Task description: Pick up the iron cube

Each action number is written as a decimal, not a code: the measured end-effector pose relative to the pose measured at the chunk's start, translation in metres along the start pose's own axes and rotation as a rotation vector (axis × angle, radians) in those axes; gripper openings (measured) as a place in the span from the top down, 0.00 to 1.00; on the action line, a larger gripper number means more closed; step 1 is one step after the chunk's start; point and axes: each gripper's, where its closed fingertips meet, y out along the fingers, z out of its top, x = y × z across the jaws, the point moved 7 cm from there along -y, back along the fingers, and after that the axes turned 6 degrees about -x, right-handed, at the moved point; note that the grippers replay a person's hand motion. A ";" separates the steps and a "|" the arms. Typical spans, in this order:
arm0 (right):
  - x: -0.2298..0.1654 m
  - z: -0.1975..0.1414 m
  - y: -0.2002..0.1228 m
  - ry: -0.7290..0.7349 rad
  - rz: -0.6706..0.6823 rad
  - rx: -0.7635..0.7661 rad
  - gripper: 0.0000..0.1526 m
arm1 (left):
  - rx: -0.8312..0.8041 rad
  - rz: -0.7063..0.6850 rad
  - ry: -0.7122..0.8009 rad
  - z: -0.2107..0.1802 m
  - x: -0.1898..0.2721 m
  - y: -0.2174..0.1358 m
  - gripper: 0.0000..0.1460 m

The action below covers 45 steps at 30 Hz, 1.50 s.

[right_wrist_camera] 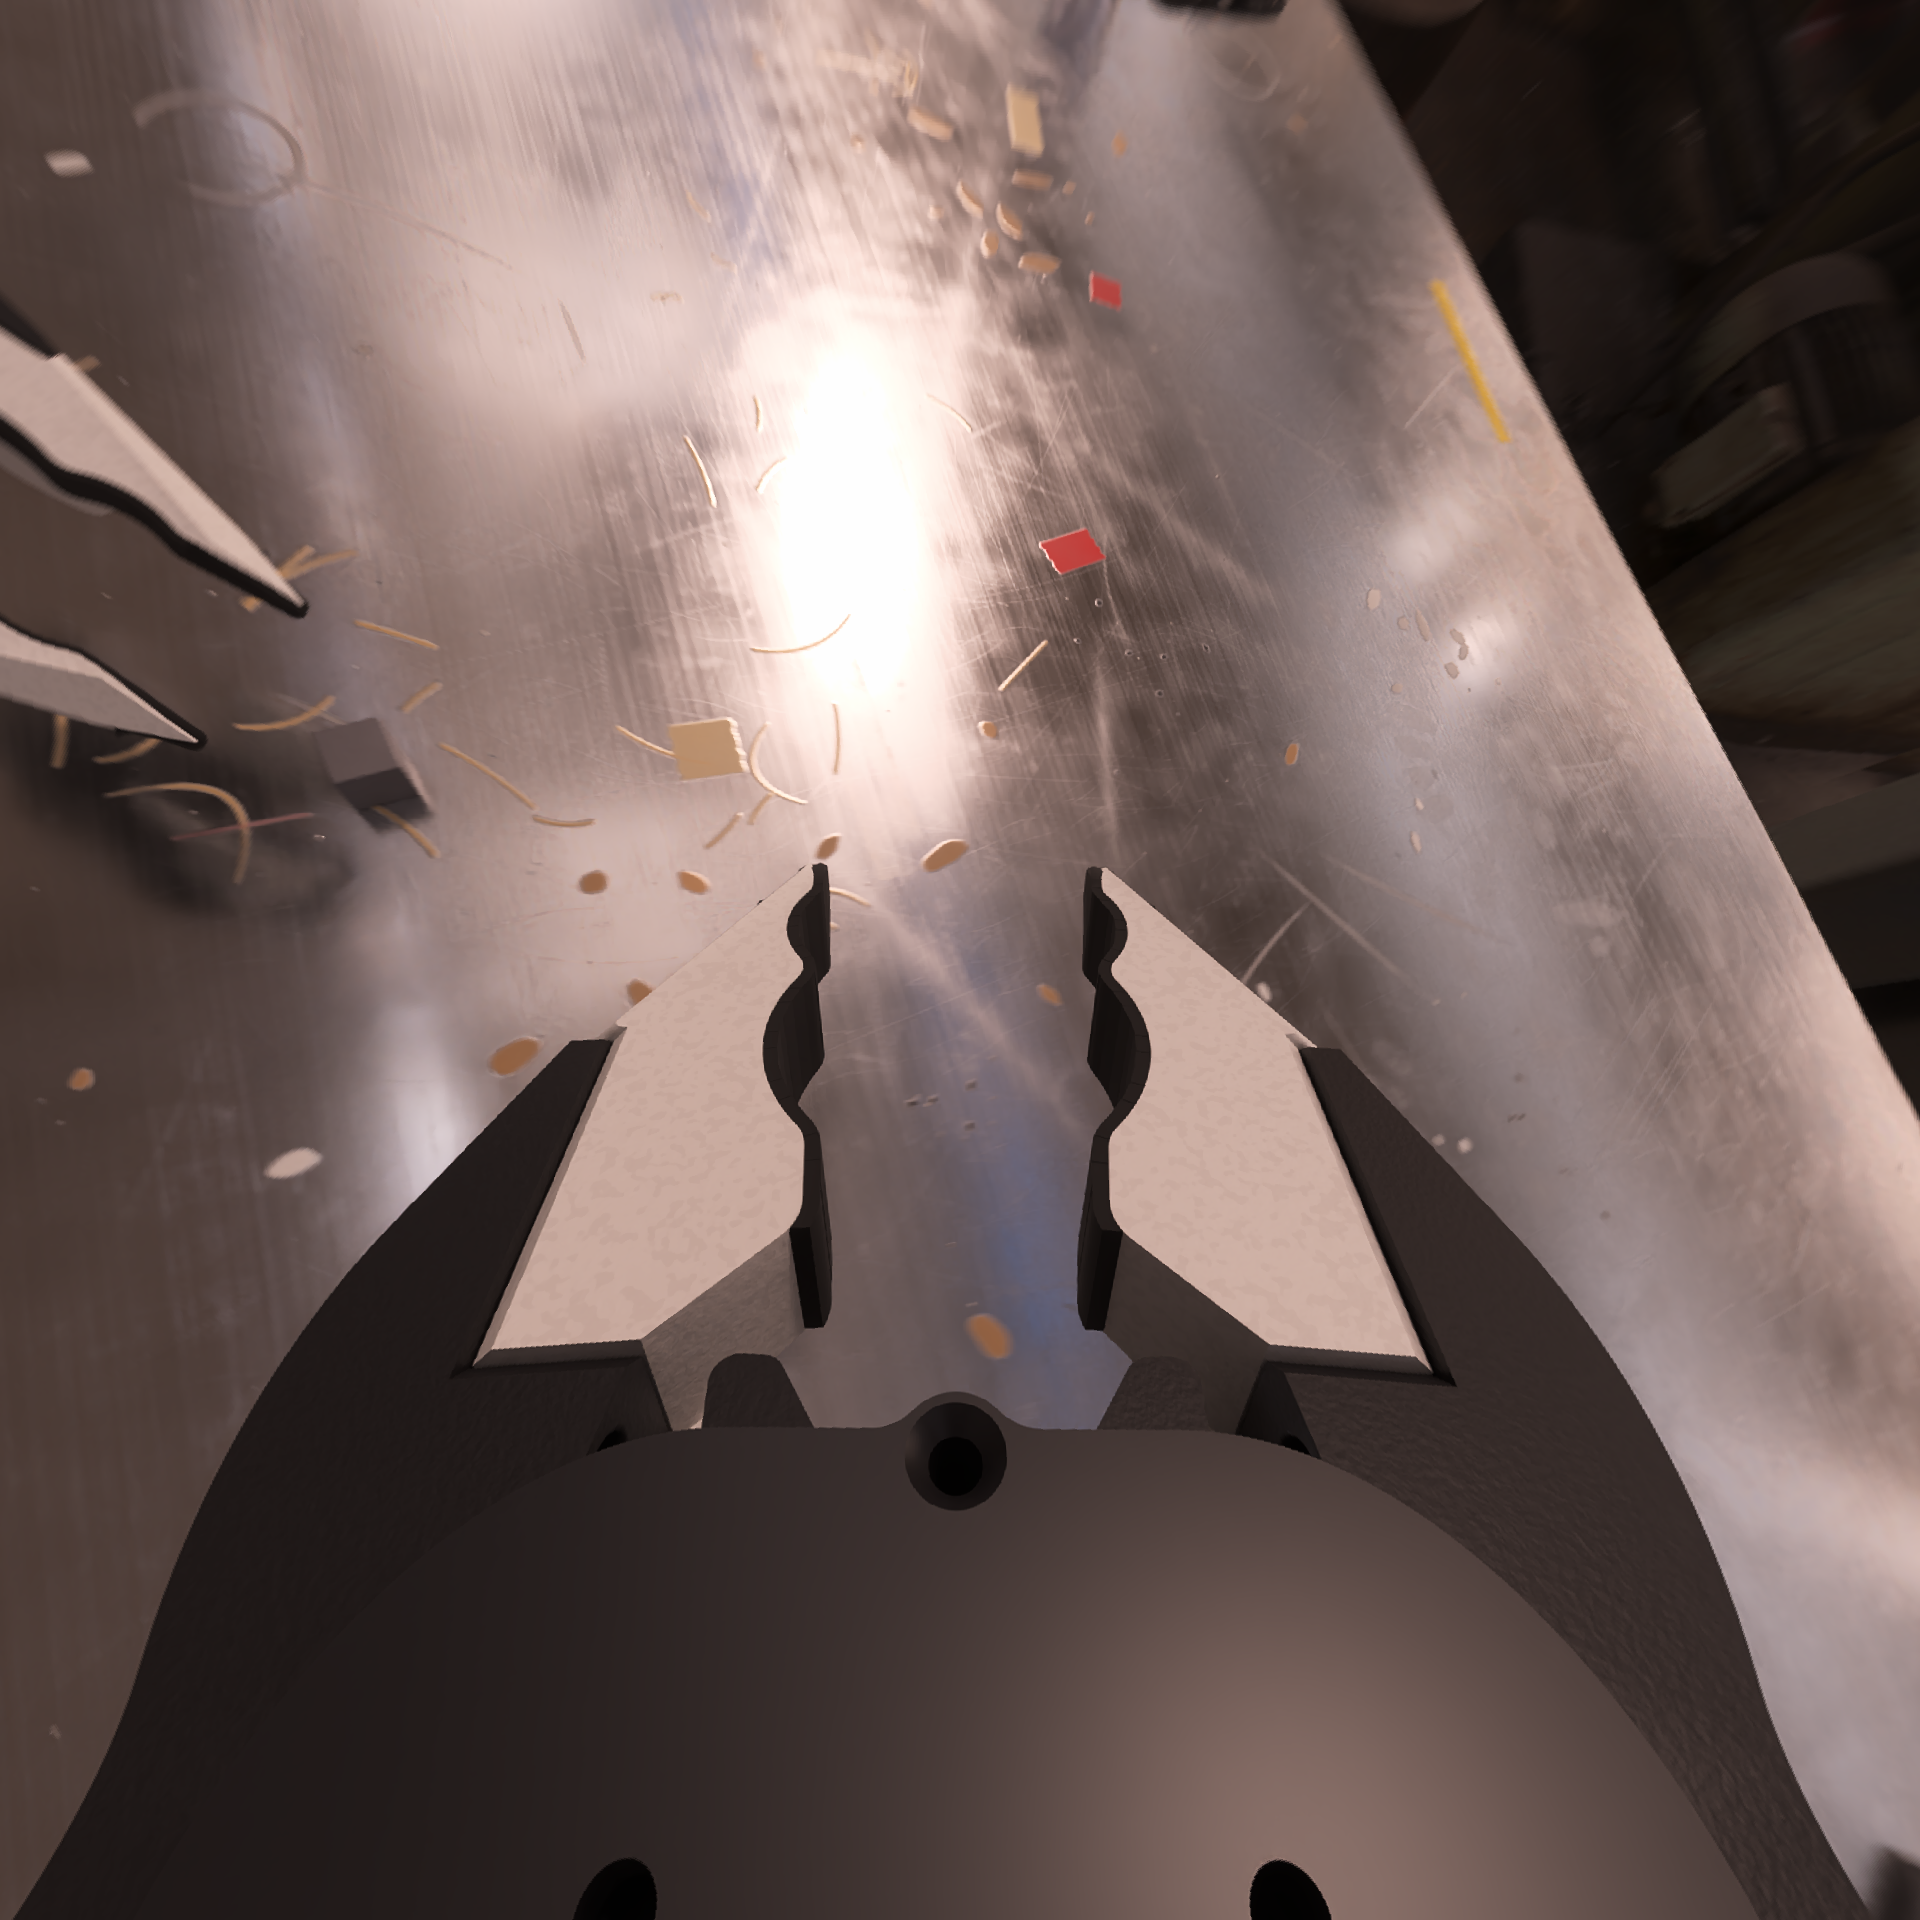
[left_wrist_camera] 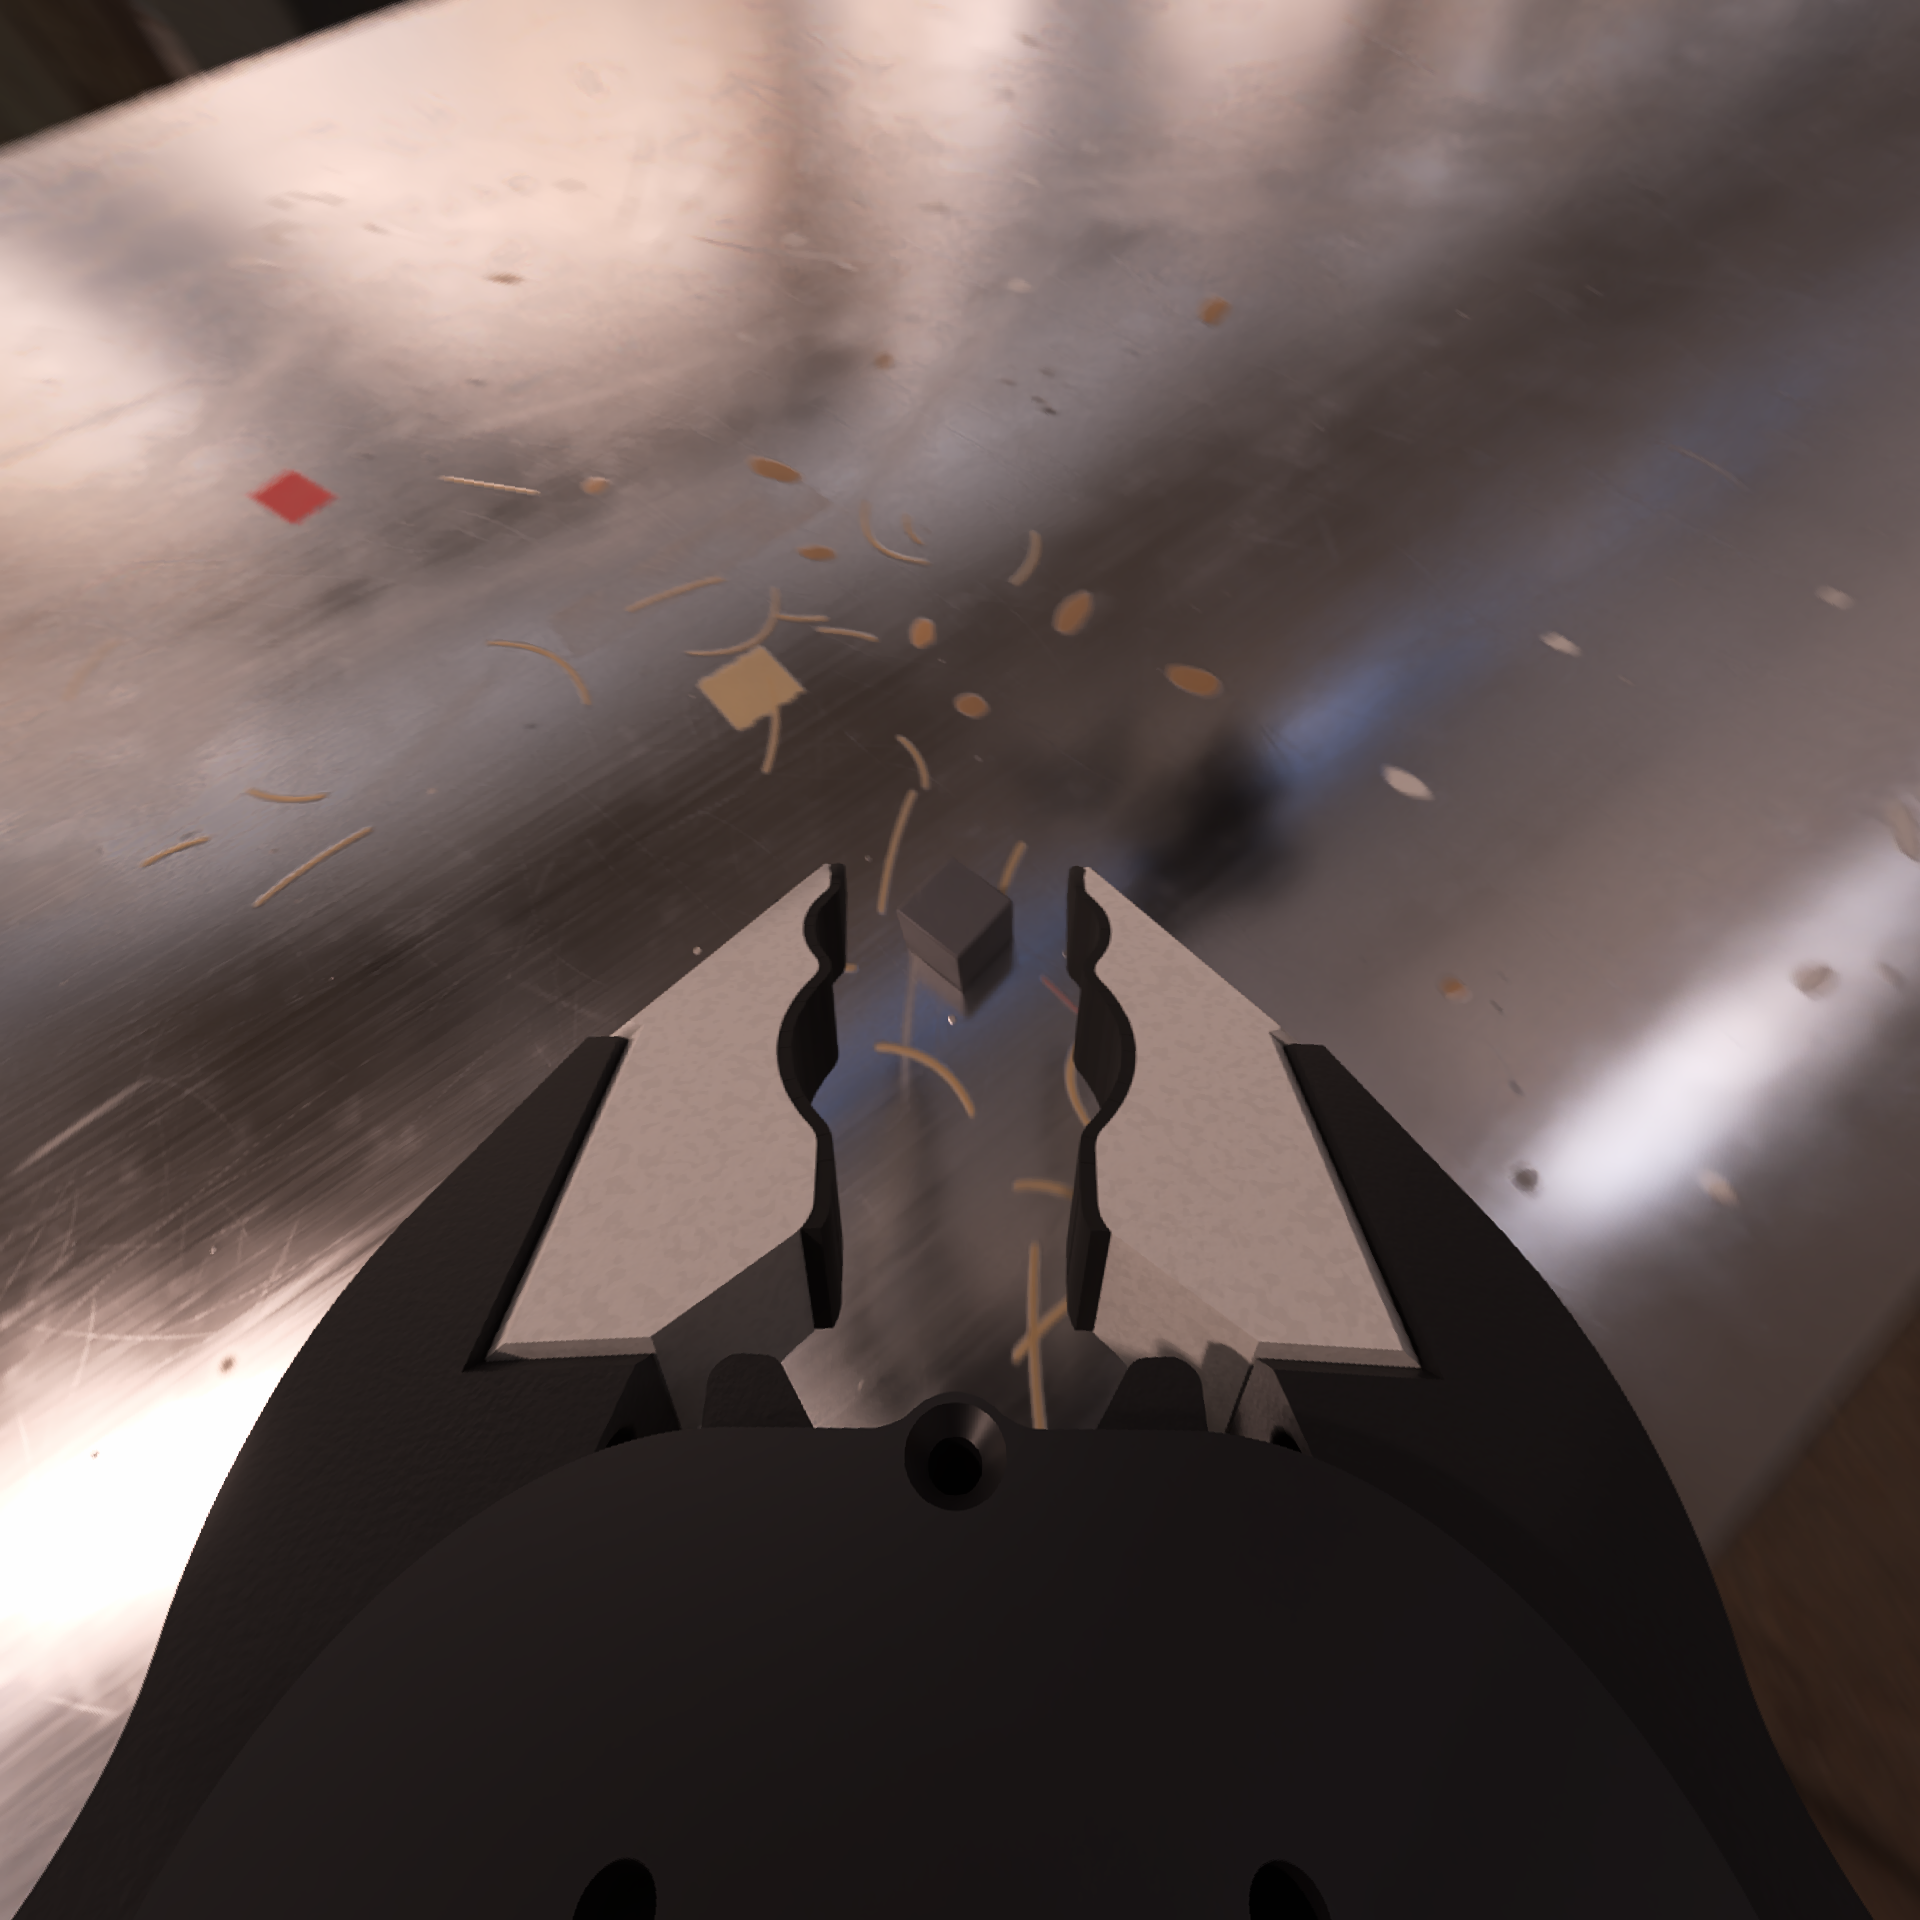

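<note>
while the iron cube (left_wrist_camera: 954,935) sits on the desk (left_wrist_camera: 416,312) just ahead of my left tool (left_wrist_camera: 954,883), framed in the gap between its tips, i see both jaws spread and empty. the cube is small, dull grey, sharp-edged, turned corner-on to me. my right tool (right_wrist_camera: 956,883) hangs apart, also spread, farther off. the desk is scratched, glossy metal strewn with tan shavings (left_wrist_camera: 935,1070) and a red chip (left_wrist_camera: 294,497).
</note>
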 end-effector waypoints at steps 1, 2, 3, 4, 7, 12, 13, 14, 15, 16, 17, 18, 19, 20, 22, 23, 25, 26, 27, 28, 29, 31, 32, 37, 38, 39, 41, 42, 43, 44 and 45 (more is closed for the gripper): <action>-0.014 -0.013 -0.005 0.026 -0.024 0.045 0.68 | -0.029 -0.051 0.019 0.002 -0.002 -0.006 0.68; -0.027 -0.028 -0.008 0.039 -0.035 0.068 0.68 | -0.037 -0.083 0.047 0.002 -0.004 -0.012 0.67; -0.040 -0.043 -0.008 0.045 -0.036 0.067 0.69 | -0.050 -0.108 0.085 0.002 -0.005 -0.016 0.66; -0.051 -0.057 -0.008 0.054 -0.028 0.055 0.69 | -0.074 -0.124 0.133 0.002 -0.006 -0.017 0.66; -0.079 -0.095 -0.006 0.111 0.029 0.054 0.69 | -0.152 -0.130 0.325 0.005 -0.006 -0.014 0.67; -0.107 -0.135 -0.018 0.159 0.064 0.094 0.69 | -0.262 -0.248 0.562 0.010 -0.008 0.013 0.73; -0.110 -0.138 -0.023 0.172 0.071 0.112 0.69 | -0.283 -0.282 0.570 0.010 -0.010 0.019 0.71; -0.112 -0.141 -0.028 0.183 0.082 0.128 0.69 | -0.303 -0.319 0.572 0.010 -0.011 0.025 0.69; -0.113 -0.143 -0.034 0.193 0.088 0.142 0.69 | -0.322 -0.348 0.572 0.010 -0.014 0.030 0.68; -0.113 -0.144 -0.039 0.203 0.087 0.157 0.69 | -0.338 -0.360 0.571 0.010 -0.016 0.035 0.67; -0.113 -0.145 -0.043 0.211 0.089 0.167 0.69 | -0.357 -0.370 0.575 0.010 -0.017 0.039 0.66; -0.114 -0.146 -0.046 0.218 0.096 0.175 0.69 | -0.373 -0.377 0.582 0.009 -0.019 0.043 0.67; -0.114 -0.148 -0.048 0.226 0.101 0.183 0.69 | -0.390 -0.377 0.591 0.007 -0.019 0.046 0.68; -0.115 -0.149 -0.050 0.230 0.105 0.192 0.70 | -0.410 -0.376 0.601 0.006 -0.020 0.049 0.74; -0.117 -0.151 -0.050 0.236 0.116 0.205 0.70 | -0.416 -0.399 0.607 0.005 -0.018 0.051 0.85; -0.118 -0.152 -0.049 0.240 0.119 0.208 0.70 | -0.414 -0.409 0.605 0.005 -0.019 0.051 0.85; -0.118 -0.154 -0.046 0.244 0.123 0.196 0.70 | -0.416 -0.395 0.610 0.008 -0.019 0.053 0.85; -0.118 -0.155 -0.045 0.245 0.120 0.190 0.70 | -0.409 -0.386 0.617 0.010 -0.021 0.054 0.85; -0.118 -0.155 -0.043 0.246 0.119 0.187 0.70 | -0.396 -0.380 0.626 0.015 -0.023 0.054 0.85; -0.118 -0.155 -0.042 0.248 0.125 0.188 0.71 | -0.379 -0.373 0.631 0.024 -0.026 0.053 0.85; -0.118 -0.154 -0.041 0.251 0.135 0.189 0.71 | -0.358 -0.367 0.636 0.036 -0.030 0.052 0.85; -0.118 -0.153 -0.039 0.252 0.148 0.191 0.71 | -0.306 -0.342 0.652 0.070 -0.040 0.050 0.85; -0.117 -0.153 -0.038 0.252 0.148 0.190 0.71 | -0.282 -0.319 0.663 0.089 -0.046 0.050 0.86; -0.117 -0.157 -0.031 0.291 0.215 0.208 0.72 | -0.270 -0.268 0.737 0.178 -0.068 0.068 0.85; -0.116 -0.159 -0.029 0.311 0.226 0.207 0.72 | -0.277 -0.295 0.734 0.190 -0.070 0.075 0.85; -0.115 -0.161 -0.027 0.328 0.233 0.203 0.72 | -0.295 -0.328 0.730 0.199 -0.071 0.082 0.86; -0.114 -0.165 -0.026 0.357 0.236 0.199 0.73 | -0.339 -0.382 0.737 0.211 -0.073 0.097 0.86; -0.114 -0.167 -0.026 0.366 0.238 0.201 0.73 | -0.355 -0.392 0.746 0.214 -0.074 0.103 0.86; -0.115 -0.169 -0.027 0.369 0.241 0.205 0.73 | -0.370 -0.405 0.752 0.215 -0.074 0.108 0.86; -0.115 -0.170 -0.028 0.371 0.244 0.211 0.73 | -0.382 -0.420 0.757 0.215 -0.074 0.111 0.86; -0.116 -0.171 -0.029 0.374 0.249 0.218 0.73 | -0.387 -0.432 0.764 0.215 -0.073 0.114 0.86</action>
